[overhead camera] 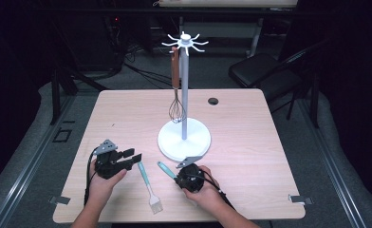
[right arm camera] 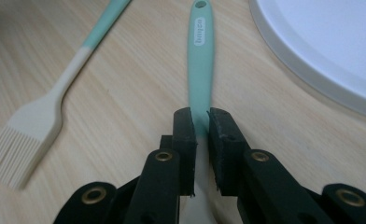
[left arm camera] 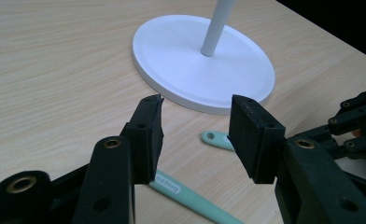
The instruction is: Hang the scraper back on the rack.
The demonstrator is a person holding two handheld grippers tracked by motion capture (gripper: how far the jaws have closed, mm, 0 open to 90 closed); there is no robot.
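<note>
A light wood surface (overhead camera: 250, 142) is seen from above, with a white stand (overhead camera: 184, 135) parked near the middle: round base, thin pole, and a ring of little hooks up top. A whisk (overhead camera: 175, 90) with a brown handle is hung from one of those hooks, wire end down, just beside the pole.

The left tongs (overhead camera: 134, 159) are held near the front left of the surface and are released, jaws set well apart with nothing between them. In the left gripper view the stand's base is framed beyond the jaws, and bits of two mint handles are seen on the wood below.

The right tongs (overhead camera: 178, 178) are clenched on a mint-handled utensil (right arm camera: 201, 60), gripped around the handle partway down. In the right gripper view the handle is seen running straight away from the jaws, hanging hole at the far end, with a small white label on it that can't be read. Its working end is hidden under the tongs, so what kind of tool it is can't be told. It sits just in front of the stand's base.

A pastry brush (overhead camera: 149, 187) is laid flat between the two tongs, mint handle toward the stand, pale bristles toward the front edge, untouched by either.
</note>
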